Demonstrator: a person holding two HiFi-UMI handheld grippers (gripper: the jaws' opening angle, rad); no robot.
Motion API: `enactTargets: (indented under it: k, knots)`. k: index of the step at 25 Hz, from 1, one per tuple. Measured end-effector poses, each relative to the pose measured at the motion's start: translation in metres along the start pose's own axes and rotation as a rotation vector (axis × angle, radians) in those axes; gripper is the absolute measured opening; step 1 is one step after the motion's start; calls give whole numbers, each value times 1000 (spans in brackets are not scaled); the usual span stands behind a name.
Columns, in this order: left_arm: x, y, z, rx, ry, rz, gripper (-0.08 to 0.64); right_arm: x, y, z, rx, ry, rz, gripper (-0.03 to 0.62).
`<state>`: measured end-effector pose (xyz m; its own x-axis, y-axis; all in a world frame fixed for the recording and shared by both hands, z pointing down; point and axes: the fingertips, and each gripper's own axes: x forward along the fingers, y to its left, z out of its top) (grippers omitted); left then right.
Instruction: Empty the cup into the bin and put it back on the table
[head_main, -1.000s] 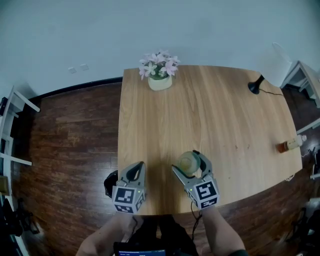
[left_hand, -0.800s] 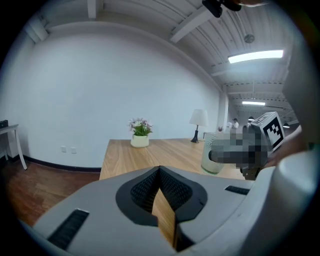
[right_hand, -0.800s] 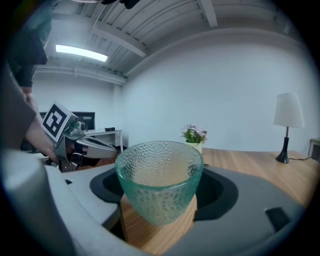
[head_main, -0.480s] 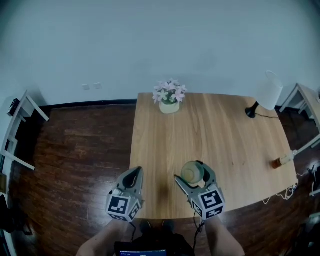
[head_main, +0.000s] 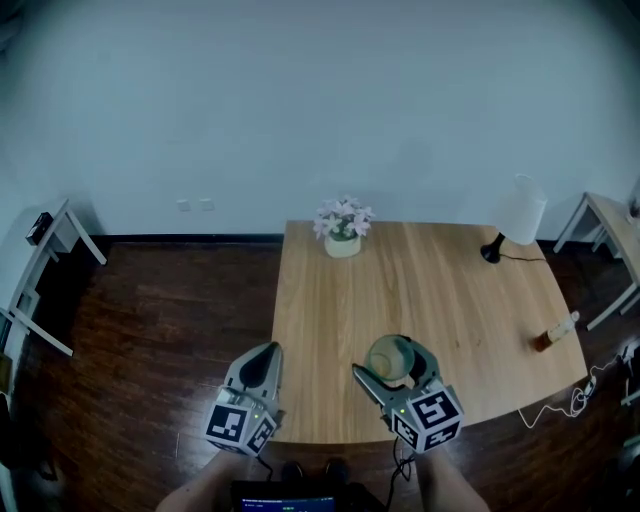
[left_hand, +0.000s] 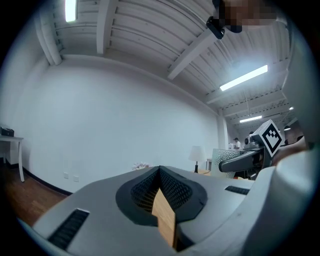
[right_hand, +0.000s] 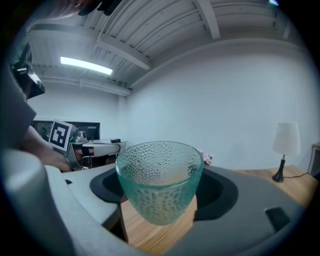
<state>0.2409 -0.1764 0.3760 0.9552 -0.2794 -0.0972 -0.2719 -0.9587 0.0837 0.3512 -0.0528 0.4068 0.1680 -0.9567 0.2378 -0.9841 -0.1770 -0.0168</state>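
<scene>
While gripping cup (right_hand: 159, 182) in right gripper (head_main: 397, 366) jaws, left gripper (head_main: 262, 362) clenched empty: carry step above desk (head_main: 450, 290); next, locate unseen bin, tip.

I count one table (head_main: 330, 330). On the table stand one flower pot (head_main: 343, 228) at its far edge, one lamp (head_main: 518, 215) at its far right corner, and one small brown item (head_main: 545, 338) at its right edge that I can't identify. One cup (head_main: 390, 355) and two grippers, the left gripper (head_main: 262, 352) and the right gripper (head_main: 398, 365), are at its near edge. Two wall sockets (head_main: 183, 206) (head_main: 206, 205) sit beyond its far left corner.
</scene>
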Motion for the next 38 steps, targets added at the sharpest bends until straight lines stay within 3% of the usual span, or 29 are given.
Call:
enactTargets:
  k: [7,15,32,38]
  knots:
    - [-22,1,24,31,-47,3,2,-15,12,13,-21,-7,8,396]
    - [-55,33,47,81,-89,112,2,9,35,39,-73,-3,130,396]
    - [-188,102,74,168,-83,522,2,96,174,71,-147,-18,589,396]
    - [-238,112,97,213,-160,630,2,110,211,77,-187,-20,676,396]
